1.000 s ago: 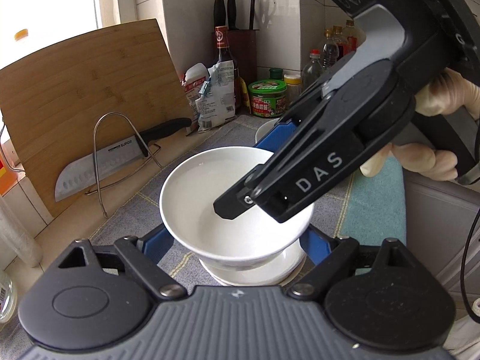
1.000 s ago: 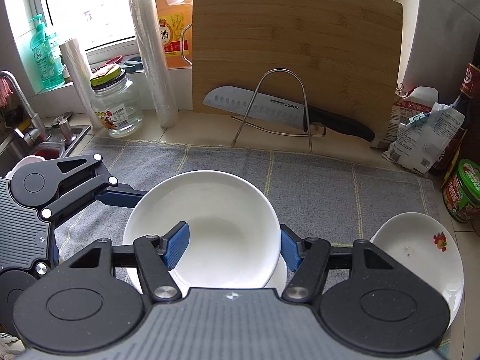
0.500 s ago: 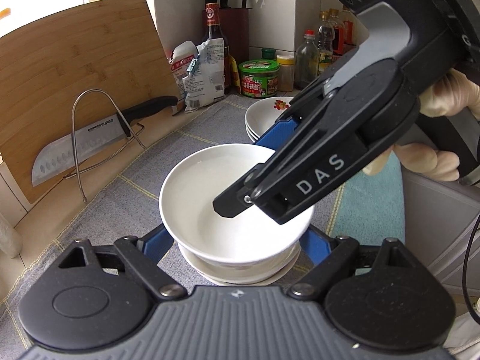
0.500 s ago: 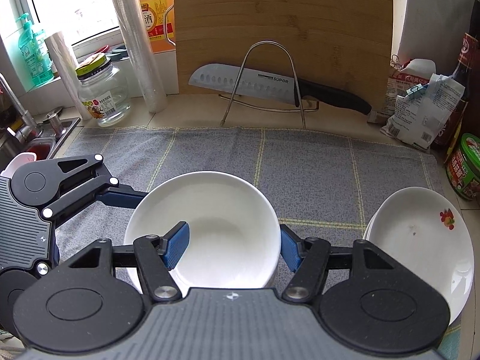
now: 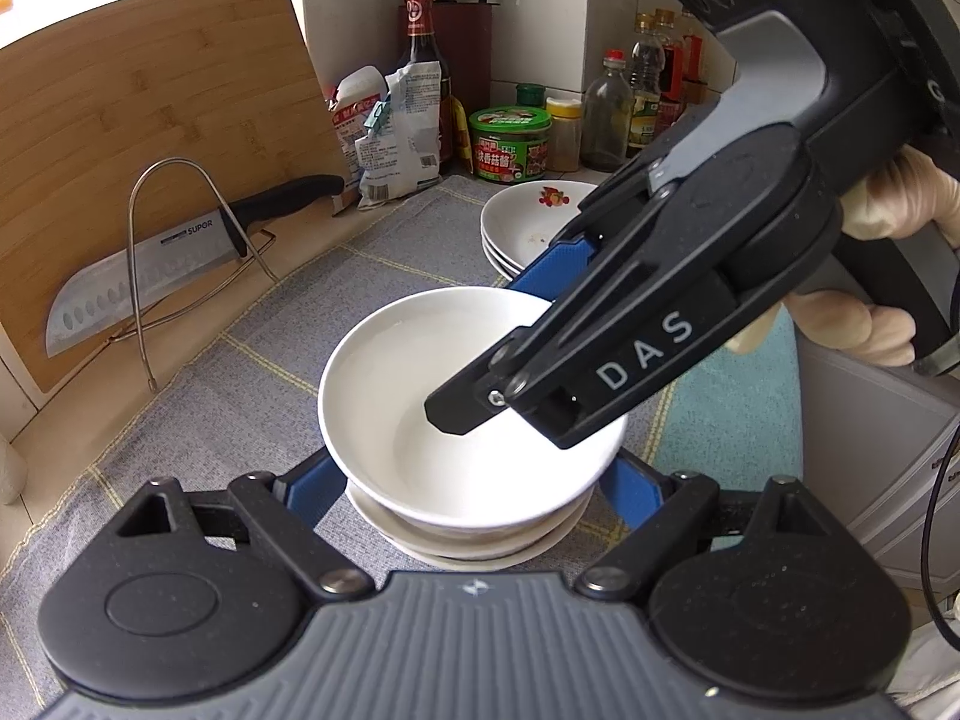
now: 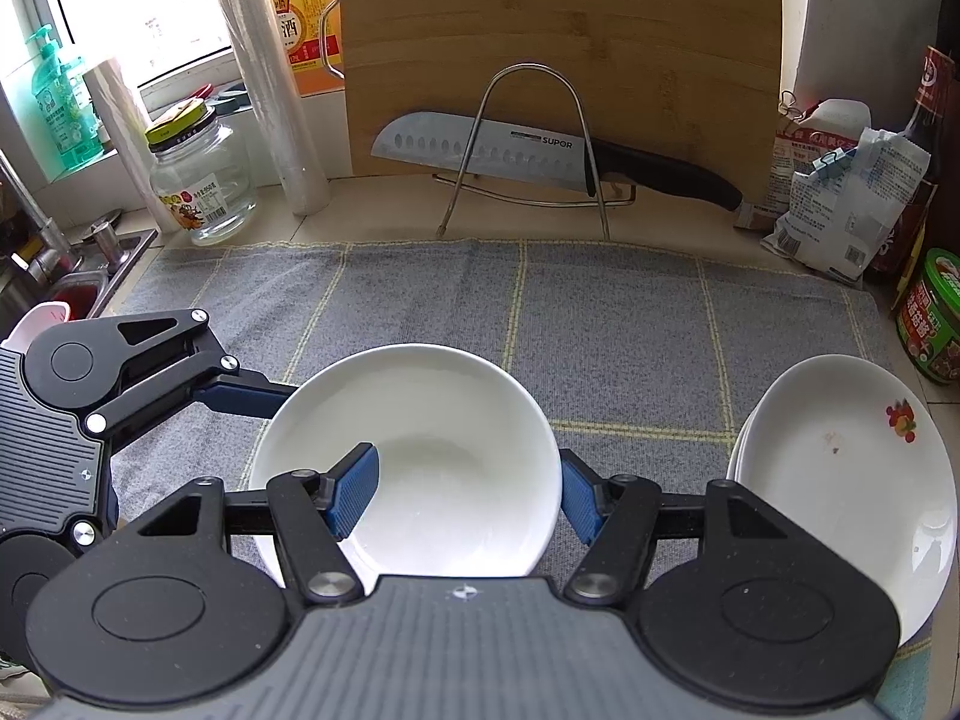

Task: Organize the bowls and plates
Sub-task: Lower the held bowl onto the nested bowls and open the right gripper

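Observation:
A stack of white bowls (image 5: 420, 396) (image 6: 438, 438) rests on the grey cloth. My left gripper (image 5: 465, 480) straddles the stack low down, blue pads on both sides of the lower bowls; whether they press it I cannot tell. My right gripper (image 6: 468, 495) has one pad inside the top bowl and one outside its right rim, and looks apart from it. It also shows from the side in the left wrist view (image 5: 600, 360). A stack of white plates (image 5: 534, 222) (image 6: 840, 480), the top one with a fruit print, sits to the right.
A bamboo cutting board (image 6: 558, 48) leans on the back wall with a cleaver (image 6: 516, 150) in a wire rack. A glass jar (image 6: 198, 174), film rolls (image 6: 270, 78), food bags (image 6: 840, 192), a green tub (image 6: 930, 318) and bottles (image 5: 642, 96) line the counter. A sink (image 6: 66, 282) lies at left.
Both grippers and the bowl stack have moved together toward the right, nearer the plate stack. The stack now sits lower on the cloth. The finger spacing looks unchanged.

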